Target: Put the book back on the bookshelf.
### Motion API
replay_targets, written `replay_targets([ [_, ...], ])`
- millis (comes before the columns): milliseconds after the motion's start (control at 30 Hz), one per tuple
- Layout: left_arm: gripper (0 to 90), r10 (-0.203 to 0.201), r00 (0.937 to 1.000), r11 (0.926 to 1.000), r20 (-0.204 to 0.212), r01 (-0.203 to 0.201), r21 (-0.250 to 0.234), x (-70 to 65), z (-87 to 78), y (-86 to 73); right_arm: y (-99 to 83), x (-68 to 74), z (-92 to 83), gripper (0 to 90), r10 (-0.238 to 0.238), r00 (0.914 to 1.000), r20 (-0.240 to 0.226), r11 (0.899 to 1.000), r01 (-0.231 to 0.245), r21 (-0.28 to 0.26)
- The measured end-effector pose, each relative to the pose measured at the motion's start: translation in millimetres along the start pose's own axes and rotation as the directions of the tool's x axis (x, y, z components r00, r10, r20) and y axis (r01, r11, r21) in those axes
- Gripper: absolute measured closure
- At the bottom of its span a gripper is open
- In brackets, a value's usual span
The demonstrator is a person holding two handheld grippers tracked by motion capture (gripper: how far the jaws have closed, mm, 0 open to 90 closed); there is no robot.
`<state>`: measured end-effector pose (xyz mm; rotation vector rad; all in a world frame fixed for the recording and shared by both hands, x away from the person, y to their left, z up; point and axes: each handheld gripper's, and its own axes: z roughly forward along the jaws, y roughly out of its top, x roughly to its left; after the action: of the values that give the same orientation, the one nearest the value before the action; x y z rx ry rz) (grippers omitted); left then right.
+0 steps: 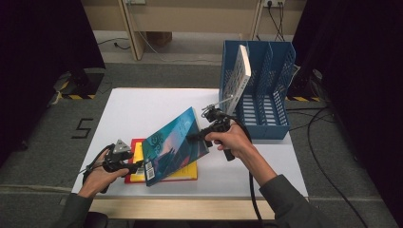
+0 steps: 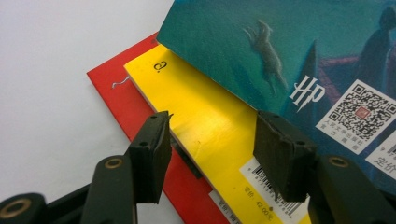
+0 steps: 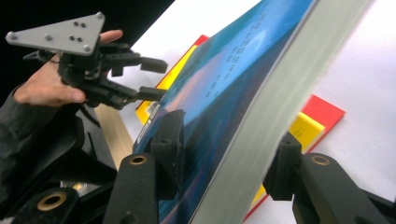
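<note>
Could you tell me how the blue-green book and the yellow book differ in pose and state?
The blue-green book is tilted up off the stack, while the yellow book lies flat on a red book. The right gripper is shut on the blue-green book's raised edge; the left gripper straddles the yellow book's edge. Both show barcoded back covers.
</note>
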<state>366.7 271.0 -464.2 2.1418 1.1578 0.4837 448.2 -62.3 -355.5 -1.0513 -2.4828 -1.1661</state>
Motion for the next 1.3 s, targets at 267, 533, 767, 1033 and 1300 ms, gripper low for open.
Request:
replay_targets([
  [267,37.4,-0.016,0.9997,0.9999,0.021,0.016,-0.007,1.8,2.1,-1.0,10.8,13.2,-0.1,58.7,-0.077,0.9968,0.024,0.996,0.075,0.053],
  [533,15.7,-0.072,0.9931,0.9967,0.093,0.075,-0.031,7.2,5.8,-2.7,18.9,18.4,-15.8,66.4,-0.144,0.9888,0.04,0.988,0.141,0.058],
  [767,14.9,-0.172,0.9822,0.9805,0.075,0.178,-0.083,28.0,2.5,-7.6,32.2,27.1,-38.8,68.4,-0.177,0.9774,0.116,0.98,0.164,0.108],
  [1033,14.9,-0.227,0.9726,0.9687,0.049,0.231,-0.091,43.2,8.6,-16.3,42.3,38.8,-70.7,71.4,-0.221,0.9497,0.222,0.969,0.186,0.165],
  [1300,14.3,-0.309,0.9508,0.9424,0.016,0.309,-0.129,60.0,10.2,-24.6,39.6,37.3,-94.5,73.8,-0.242,0.919,0.311,0.964,0.19,0.187],
])
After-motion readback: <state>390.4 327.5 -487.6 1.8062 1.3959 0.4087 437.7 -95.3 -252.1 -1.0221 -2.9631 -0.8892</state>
